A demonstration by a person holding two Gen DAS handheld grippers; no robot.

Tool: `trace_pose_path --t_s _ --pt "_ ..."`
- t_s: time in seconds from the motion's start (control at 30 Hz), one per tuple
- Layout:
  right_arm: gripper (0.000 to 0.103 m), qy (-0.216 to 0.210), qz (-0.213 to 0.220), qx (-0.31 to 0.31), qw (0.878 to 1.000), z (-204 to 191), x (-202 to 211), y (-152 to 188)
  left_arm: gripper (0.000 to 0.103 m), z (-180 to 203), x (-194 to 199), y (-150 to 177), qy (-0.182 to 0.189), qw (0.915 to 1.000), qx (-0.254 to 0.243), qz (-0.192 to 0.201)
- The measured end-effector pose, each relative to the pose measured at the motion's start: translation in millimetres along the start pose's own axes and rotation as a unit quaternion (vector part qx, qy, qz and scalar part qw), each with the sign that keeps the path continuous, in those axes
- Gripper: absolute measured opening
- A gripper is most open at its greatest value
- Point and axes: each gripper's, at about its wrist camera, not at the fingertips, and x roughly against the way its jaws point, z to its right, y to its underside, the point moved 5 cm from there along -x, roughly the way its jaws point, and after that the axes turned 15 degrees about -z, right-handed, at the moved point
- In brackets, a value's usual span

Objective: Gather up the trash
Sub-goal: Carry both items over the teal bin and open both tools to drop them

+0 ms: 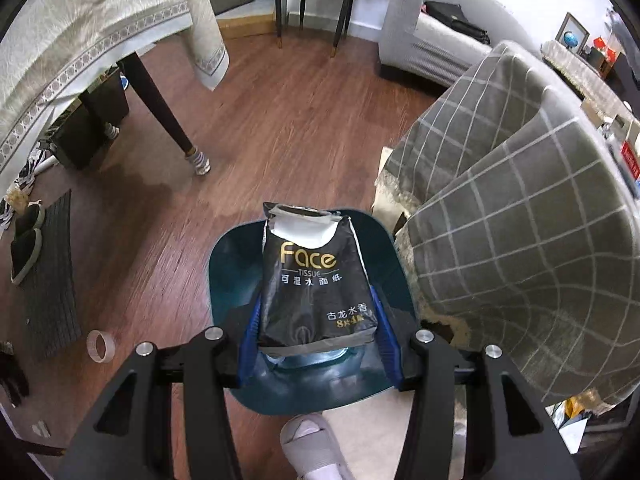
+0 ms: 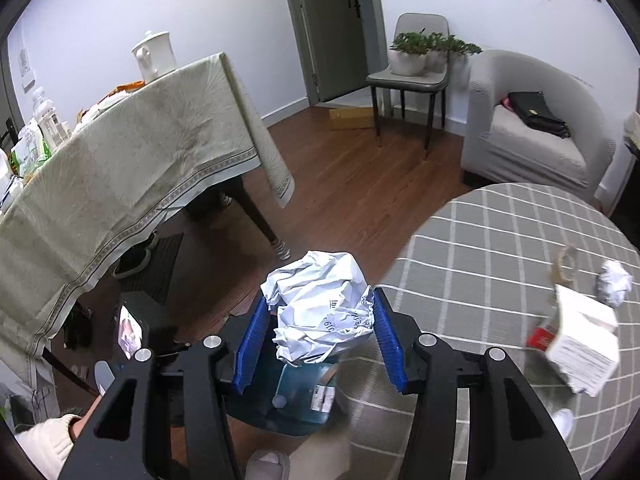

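My left gripper [image 1: 316,324] is shut on a black "Face" tissue pack [image 1: 312,280] and holds it right over the open teal trash bin [image 1: 228,256] on the floor. My right gripper [image 2: 318,316] is shut on a crumpled white paper ball [image 2: 320,304], also above the teal bin [image 2: 296,404], which shows a bottle and label inside. More trash lies on the round checked table [image 2: 480,248]: a small crumpled paper [image 2: 614,282], a white carton [image 2: 584,348] and a tape roll [image 2: 566,264].
The bin stands beside the checked table [image 1: 520,208]. A cloth-covered dining table [image 2: 120,168] is at left, its leg [image 1: 160,96] near the bin. A tape roll [image 1: 101,345] and slippers [image 1: 26,248] lie on the wooden floor. An armchair [image 2: 536,120] and a chair [image 2: 412,76] stand at the back.
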Motion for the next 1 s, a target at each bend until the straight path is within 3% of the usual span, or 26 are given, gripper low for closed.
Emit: trace_pose_path --t_s 0.3,0.43,0.6,0.77,1.0 --pt "0.052 -0.019 -0.023 0.019 0.999 -35.9 -35.1 -11.0 0.053 -22.7 -22.9 9.2 -0.01 0.9995 -0.001 -0.031" --pt "0.053 -0.021 -0.036 0.029 0.999 -48.7 -50.0 -14.1 0.06 -25.4 -24.6 13.8 -0.009 0.9993 -0.008 -0.034" --pt "0.053 -0.02 -0.052 0.032 0.998 -56.6 -68.4 -15.5 0.062 -31.4 -15.3 14.4 -0.013 0.9998 -0.009 -0.014" --pt "0.053 -0.014 -0.069 0.036 0.997 -61.2 -87.2 -13.3 0.062 -34.5 13.9 9.3 -0.008 0.9995 -0.006 0.031" --pt "0.053 -0.005 -0.103 0.032 0.994 -55.8 -121.6 -2.6 0.054 -36.5 49.1 1.6 -0.009 0.9964 0.002 0.085"
